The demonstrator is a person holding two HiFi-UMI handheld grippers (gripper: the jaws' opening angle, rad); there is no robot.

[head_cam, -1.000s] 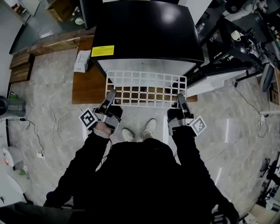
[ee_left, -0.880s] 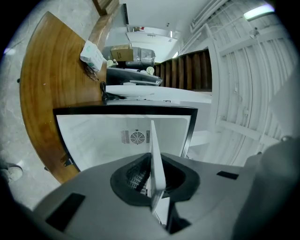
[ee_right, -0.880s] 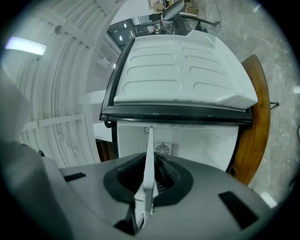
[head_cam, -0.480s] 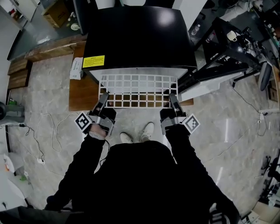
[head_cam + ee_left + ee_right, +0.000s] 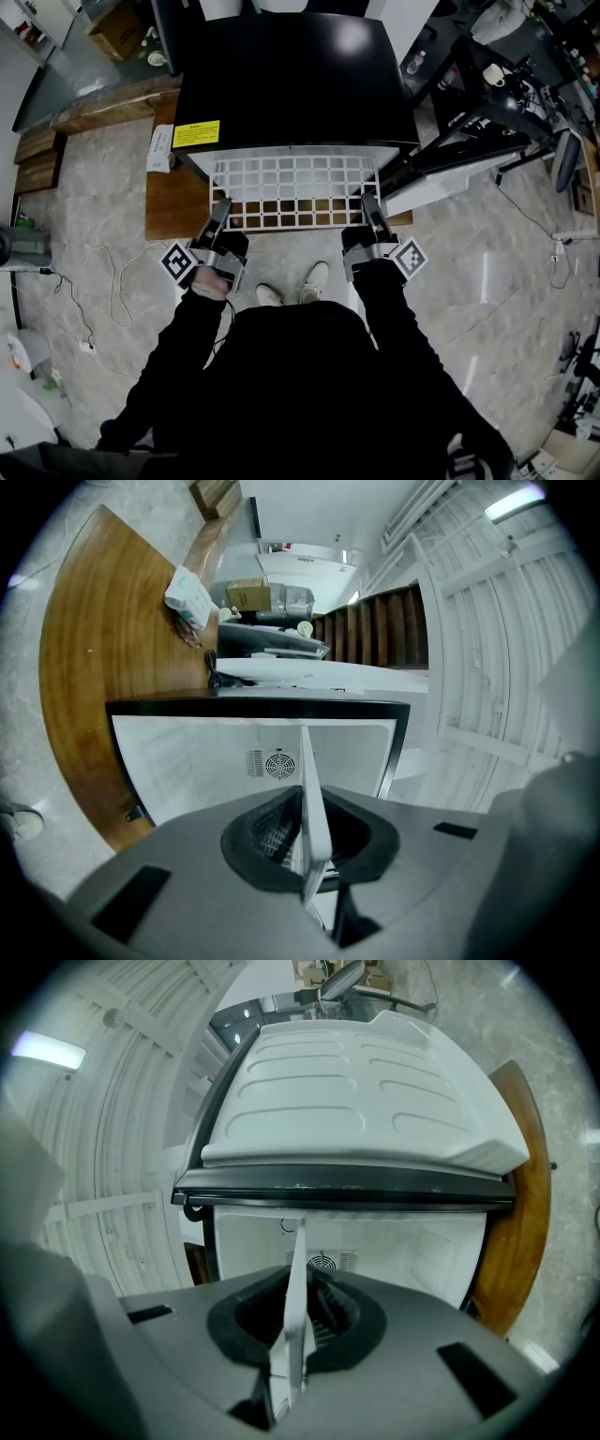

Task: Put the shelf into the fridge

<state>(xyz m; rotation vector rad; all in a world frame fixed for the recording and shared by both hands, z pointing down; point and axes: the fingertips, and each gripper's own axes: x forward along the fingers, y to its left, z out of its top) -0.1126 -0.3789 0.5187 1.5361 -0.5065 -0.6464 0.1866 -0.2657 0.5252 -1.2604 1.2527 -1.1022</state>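
Left gripper and right gripper each pinched the shelf by its near edge, mid-insertion into the fridge; a level push inward seemed the next move.

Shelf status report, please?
Left gripper and right gripper shut on white grid shelf, near edge. Far edge at open fridge mouth. Nothing visibly blocking.

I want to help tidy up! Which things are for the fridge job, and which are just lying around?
For the job:
white wire shelf
fridge, door open
left gripper and right gripper, fingers closed on the shelf's near edge

Just lying about:
white packet on the wooden board
cardboard box at the back
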